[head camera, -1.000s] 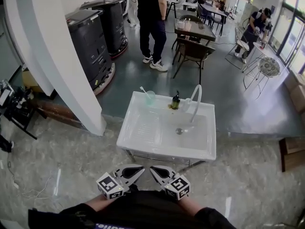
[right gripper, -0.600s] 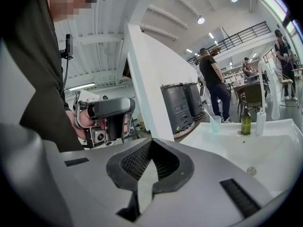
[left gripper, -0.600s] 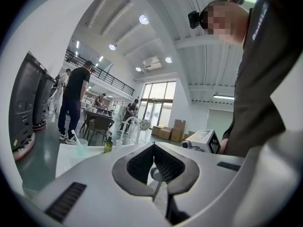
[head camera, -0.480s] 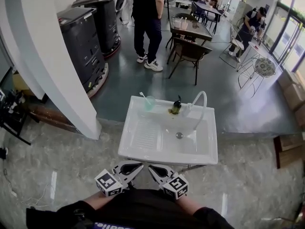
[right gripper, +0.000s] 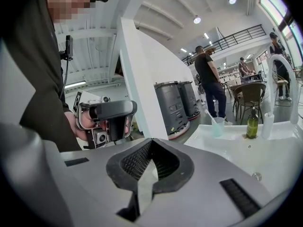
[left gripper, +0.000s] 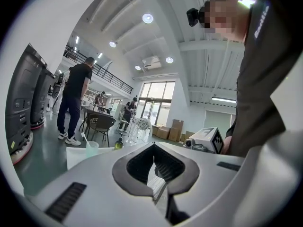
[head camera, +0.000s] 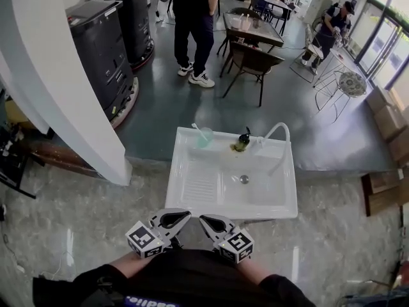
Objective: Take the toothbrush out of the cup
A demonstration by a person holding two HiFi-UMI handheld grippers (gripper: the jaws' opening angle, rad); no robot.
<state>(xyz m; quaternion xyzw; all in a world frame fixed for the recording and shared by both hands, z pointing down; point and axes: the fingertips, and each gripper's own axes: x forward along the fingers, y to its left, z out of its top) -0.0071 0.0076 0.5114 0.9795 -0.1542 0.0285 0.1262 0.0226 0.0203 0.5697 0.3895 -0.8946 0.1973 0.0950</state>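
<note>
A pale green cup (head camera: 204,137) stands at the back left corner of the white sink (head camera: 192,190), with a white toothbrush (head camera: 196,129) leaning out of it to the left. Both grippers are held close to my body, well short of the sink's front edge. My left gripper (head camera: 184,215) is shut with nothing in it, and so is my right gripper (head camera: 203,219). The left gripper view shows the cup (left gripper: 92,147) far beyond the touching jaw tips (left gripper: 154,144). The right gripper view shows the cup (right gripper: 218,126) and toothbrush (right gripper: 209,115) to the right of its shut tips (right gripper: 151,140).
A dark green bottle (head camera: 243,141) and a white curved faucet (head camera: 276,133) stand on the sink's back rim. A white pillar (head camera: 57,88) rises at the left. Beyond the sink are a standing person (head camera: 192,24), chairs and tables (head camera: 252,34), and grey machines (head camera: 108,50).
The view has shifted forward, so the sink sits a little nearer and more to the right. Both grippers keep their place near my body, still shut.
</note>
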